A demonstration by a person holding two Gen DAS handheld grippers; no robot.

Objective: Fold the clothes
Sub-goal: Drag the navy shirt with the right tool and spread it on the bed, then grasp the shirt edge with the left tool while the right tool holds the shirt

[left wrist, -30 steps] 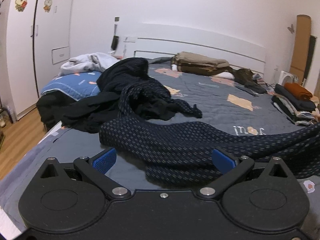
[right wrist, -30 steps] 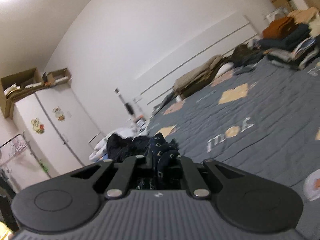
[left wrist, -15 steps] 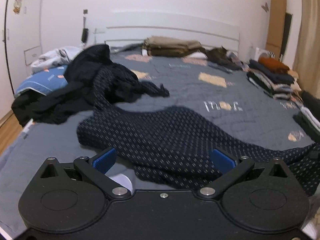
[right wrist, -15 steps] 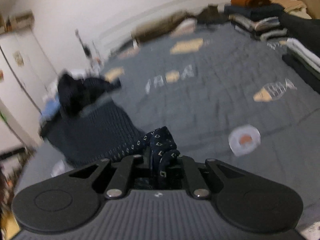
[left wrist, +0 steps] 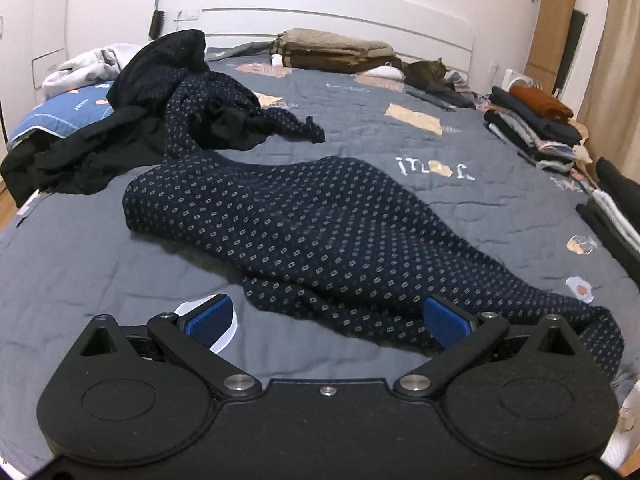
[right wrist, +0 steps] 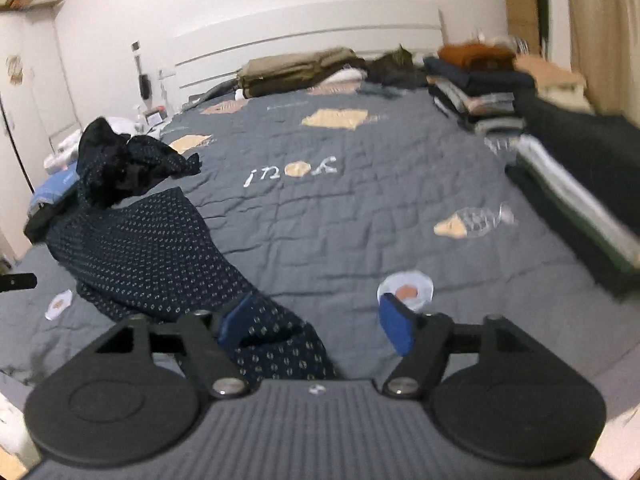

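Right gripper (right wrist: 316, 320), jaws opening, has the dotted garment's (left wrist: 304, 236) end loose between them; it stretches away leftward, crossing before the wide-open, empty left gripper (left wrist: 328, 320).

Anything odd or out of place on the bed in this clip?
Yes: a cat lies by the headboard among the clothes. The patterned dark garment lies crumpled and twisted, not flat, one end tangled in the unfolded pile.

Open quilt (right wrist: 360, 216) between clothes piles (right wrist: 476, 92)
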